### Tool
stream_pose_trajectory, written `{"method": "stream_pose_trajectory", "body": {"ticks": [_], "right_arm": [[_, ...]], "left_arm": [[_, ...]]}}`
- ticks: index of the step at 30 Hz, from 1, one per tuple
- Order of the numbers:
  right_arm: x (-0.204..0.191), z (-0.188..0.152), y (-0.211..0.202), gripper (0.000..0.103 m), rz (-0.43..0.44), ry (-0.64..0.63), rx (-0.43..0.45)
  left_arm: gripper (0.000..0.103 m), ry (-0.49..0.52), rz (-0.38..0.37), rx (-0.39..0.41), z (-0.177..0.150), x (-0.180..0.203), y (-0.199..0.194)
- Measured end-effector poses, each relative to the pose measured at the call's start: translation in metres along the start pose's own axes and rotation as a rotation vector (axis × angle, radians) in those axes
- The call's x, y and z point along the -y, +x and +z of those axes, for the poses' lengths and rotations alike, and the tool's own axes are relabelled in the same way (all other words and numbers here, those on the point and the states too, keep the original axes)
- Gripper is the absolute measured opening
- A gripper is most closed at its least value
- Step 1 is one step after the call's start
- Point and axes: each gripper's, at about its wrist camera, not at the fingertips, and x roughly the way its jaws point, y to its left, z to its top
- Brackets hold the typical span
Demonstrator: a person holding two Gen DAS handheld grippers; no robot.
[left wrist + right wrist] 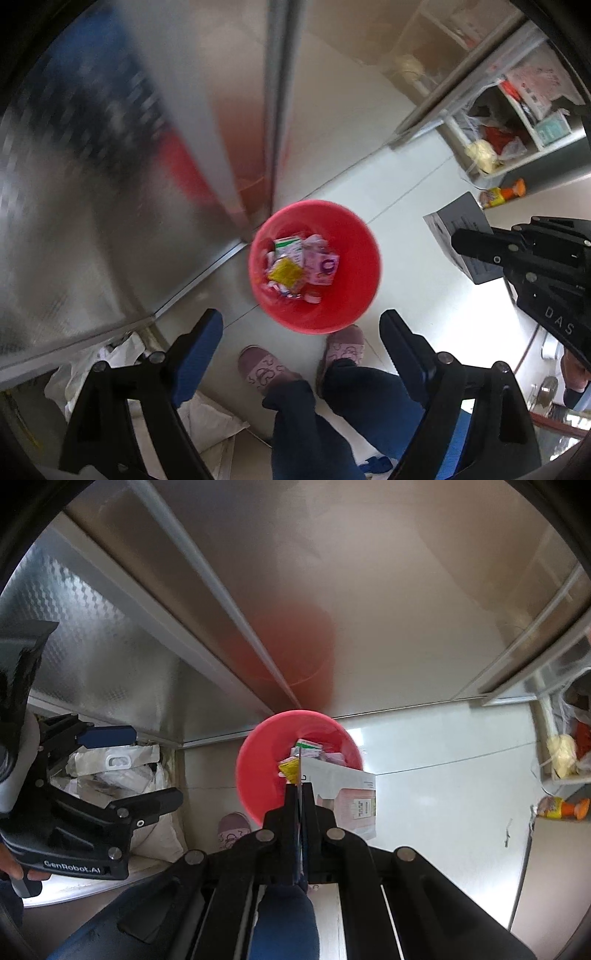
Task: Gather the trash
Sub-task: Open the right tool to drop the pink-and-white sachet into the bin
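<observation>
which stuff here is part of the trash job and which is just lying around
Part of the job:
- red bin with wrappers already in it
- flat box pinched in the right tool, above the bin
- left tool, open and empty

Just lying about:
- orange-capped bottle on the floor
- white bags
- shelf of bagged goods

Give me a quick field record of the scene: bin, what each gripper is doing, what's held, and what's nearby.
bin: red bucket on the pale floor, beside a metal cabinet
bin contents: wrappers and small cartons, including a yellow packet
left gripper: open, empty, above the bucket, pointing down
right gripper: shut on a flat white box
box position: over the bucket's near rim, not yet dropped
person: feet in pink slippers right next to the bucket
nearby: orange-capped bottle lying on the floor by a shelf
</observation>
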Motion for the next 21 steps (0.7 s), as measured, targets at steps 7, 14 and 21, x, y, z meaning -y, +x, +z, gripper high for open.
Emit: {"method": "stream_pose_trajectory", "body": {"ticks": [7, 14, 21], "right_arm": [[-0.018, 0.010, 0.034, 0.001, 0.041, -0.073, -0.040], [-0.035, 0.015, 0.059, 0.013, 0.010, -0.113, -0.073], [-0.040, 0.011, 0.043, 0.076, -0.001, -0.135, -0.052]], "left_arm": [[0.086, -0.083, 0.050, -0.015, -0.015, -0.032, 0.007], [0.086, -0.112, 0.082, -0.017, -0.024, -0.042, 0.012], [0.086, -0.133, 0.103, -0.012, -0.030, -0.040, -0.021]]}}
